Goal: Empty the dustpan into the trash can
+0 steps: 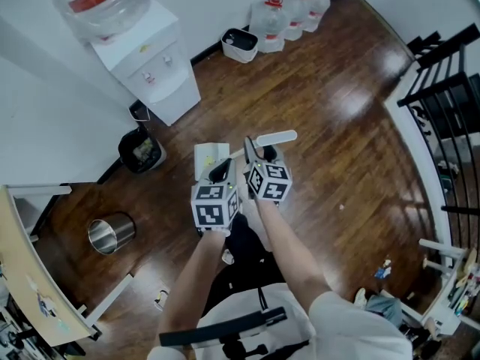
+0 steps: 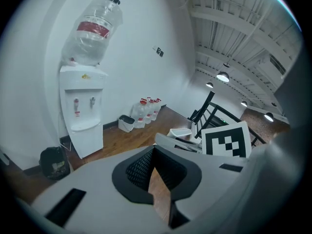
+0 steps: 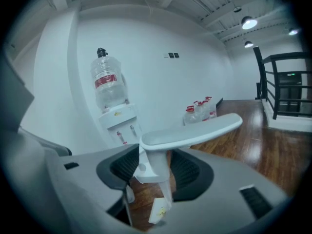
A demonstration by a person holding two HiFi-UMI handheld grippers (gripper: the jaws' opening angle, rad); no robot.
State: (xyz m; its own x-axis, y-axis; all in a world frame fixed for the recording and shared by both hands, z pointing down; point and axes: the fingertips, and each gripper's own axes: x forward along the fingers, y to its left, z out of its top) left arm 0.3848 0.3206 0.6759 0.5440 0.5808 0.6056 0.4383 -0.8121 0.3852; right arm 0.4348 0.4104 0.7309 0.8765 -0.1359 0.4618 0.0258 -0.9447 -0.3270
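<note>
Just under the jaws of the right gripper [image 3: 155, 165] we've got the dustpan [image 1: 211, 158], white, its tray carrying a few yellowish scraps. Ahead and left of the jaws sits a black bin [image 1: 141, 150] with something pale inside, and we can't say what. Further left, back from the jaws, a steel can [image 1: 111, 233] stands open, its inside all glare. Far ahead, a white bin [image 1: 240, 45] with a dark liner stands beside the water jugs [image 1: 292, 10]. From above, the tray is partly behind the marker cube of the left gripper [image 2: 154, 151], and only a corner peeks out below the right jaws. Those right jaws are partway apart, clamped on the dustpan's upright stem, with the handle [image 3: 195, 129] lying across just above them. The left jaws meet tip to tip, with nothing between them.
</note>
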